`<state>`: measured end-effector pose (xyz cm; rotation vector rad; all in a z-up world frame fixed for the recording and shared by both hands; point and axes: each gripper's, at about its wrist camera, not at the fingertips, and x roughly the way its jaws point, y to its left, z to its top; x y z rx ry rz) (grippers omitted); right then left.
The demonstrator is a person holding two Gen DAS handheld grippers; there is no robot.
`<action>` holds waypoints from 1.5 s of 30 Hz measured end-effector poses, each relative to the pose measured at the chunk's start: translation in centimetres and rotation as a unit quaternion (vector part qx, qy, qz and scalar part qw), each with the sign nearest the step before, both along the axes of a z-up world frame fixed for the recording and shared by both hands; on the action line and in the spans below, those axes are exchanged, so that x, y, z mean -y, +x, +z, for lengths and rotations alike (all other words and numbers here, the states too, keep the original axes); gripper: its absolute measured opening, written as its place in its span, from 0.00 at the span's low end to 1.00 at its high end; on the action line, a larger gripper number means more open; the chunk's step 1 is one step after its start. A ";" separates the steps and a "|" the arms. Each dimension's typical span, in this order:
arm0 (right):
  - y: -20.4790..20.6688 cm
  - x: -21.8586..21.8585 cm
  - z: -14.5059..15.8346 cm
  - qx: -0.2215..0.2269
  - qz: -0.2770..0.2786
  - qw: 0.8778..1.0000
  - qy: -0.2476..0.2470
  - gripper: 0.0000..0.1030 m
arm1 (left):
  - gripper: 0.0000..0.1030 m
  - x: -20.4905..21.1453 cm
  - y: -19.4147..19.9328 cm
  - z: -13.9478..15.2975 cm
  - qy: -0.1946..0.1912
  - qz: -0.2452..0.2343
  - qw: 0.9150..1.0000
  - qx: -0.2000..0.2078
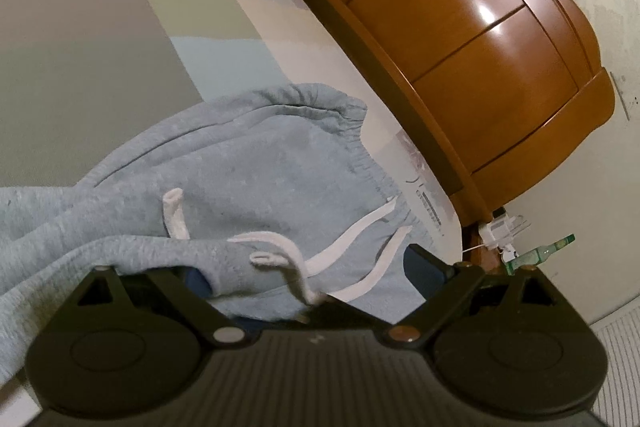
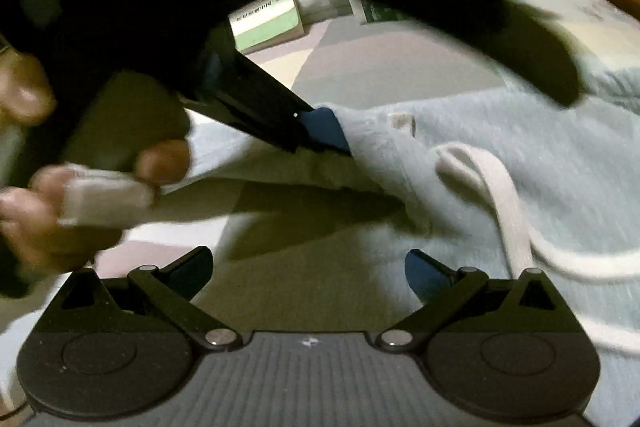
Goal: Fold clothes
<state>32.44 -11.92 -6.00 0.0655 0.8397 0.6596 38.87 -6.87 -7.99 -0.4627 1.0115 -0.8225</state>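
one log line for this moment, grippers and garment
left gripper: open, fingers straddling sweatpants waist fold | right gripper: open, over sweatpants, gripping nothing | drawstring: loose on top | sweatpants: on bed, not yet folded

Light blue-grey fleece sweatpants [image 1: 248, 163] lying on bed, rumpled, not yet folded. Gathered elastic waistband [image 1: 360, 131] toward wooden bed frame side. White flat drawstring [image 1: 352, 247] loose across front, ends curled, one loop draped over fabric [image 2: 500, 195]. One leg bunched in raised fold along near edge, running off to left.
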 end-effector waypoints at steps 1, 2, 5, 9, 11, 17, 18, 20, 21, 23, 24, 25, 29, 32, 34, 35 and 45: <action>-0.4 0.3 0.2 0.000 -0.005 1.000 -0.005 1.00 | 0.91 -0.1 0.0 -0.1 0.002 0.000 1.000 0.001; -1.5 1.0 0.7 0.010 -0.012 1.000 -0.021 1.00 | 0.91 -0.1 -0.1 -0.1 0.007 0.001 1.000 0.003; -4.1 3.9 1.0 0.025 -0.043 0.998 -0.044 1.00 | 0.91 -0.1 -0.6 0.1 0.022 -0.006 1.000 0.018; -5.9 7.5 -0.6 0.004 -0.091 0.994 -0.053 1.00 | 0.91 0.0 -1.6 0.4 0.042 -0.016 0.998 0.034; -6.9 8.3 -0.6 -0.004 -0.103 0.993 -0.058 1.00 | 0.91 -0.1 -2.4 0.6 0.057 -0.021 0.997 0.043; -8.8 9.4 1.6 0.009 -0.141 0.987 -0.076 1.00 | 0.91 -0.4 -6.2 0.6 0.123 -0.043 0.989 0.066; -8.6 9.8 2.0 0.015 -0.144 0.987 -0.073 1.00 | 0.91 -0.3 -6.9 0.6 0.131 -0.045 0.988 0.069; -7.5 11.0 2.4 0.024 -0.156 0.985 -0.073 1.00 | 0.91 -0.2 -8.7 0.8 0.151 -0.052 0.984 0.085; -6.7 11.7 2.5 0.025 -0.164 0.984 -0.070 1.00 | 0.91 0.0 -9.6 0.9 0.162 -0.056 0.981 0.096; -4.9 13.2 2.5 0.021 -0.180 0.982 -0.054 1.00 | 0.91 0.2 -11.0 0.6 0.178 -0.062 0.977 0.103; -4.1 14.0 2.4 0.017 -0.187 0.981 -0.045 1.00 | 0.91 0.4 -11.5 0.3 0.185 -0.065 0.975 0.102; -3.6 14.8 2.2 0.013 -0.193 0.980 -0.040 1.00 | 0.91 0.5 -12.0 0.0 0.192 -0.069 0.974 0.101; -1.6 17.9 0.4 -0.005 -0.237 0.970 -0.053 0.99 | 0.91 0.7 -14.0 -1.2 0.225 -0.074 0.966 0.103; -2.6 18.9 0.3 -0.003 -0.266 0.959 -0.102 1.00 | 0.92 0.5 -15.5 -1.6 0.257 -0.078 0.955 0.130; -3.6 18.5 0.4 -0.001 -0.265 0.954 -0.137 1.00 | 0.92 0.8 -16.3 -1.6 0.283 -0.083 0.944 0.147; -4.1 17.9 0.7 0.004 -0.255 0.956 -0.143 1.00 | 0.92 0.9 -16.6 -1.6 0.294 -0.085 0.939 0.155; -7.7 16.2 -0.5 0.016 -0.181 0.966 -0.182 1.00 | 0.95 3.2 -17.9 -2.5 0.322 -0.112 0.919 0.196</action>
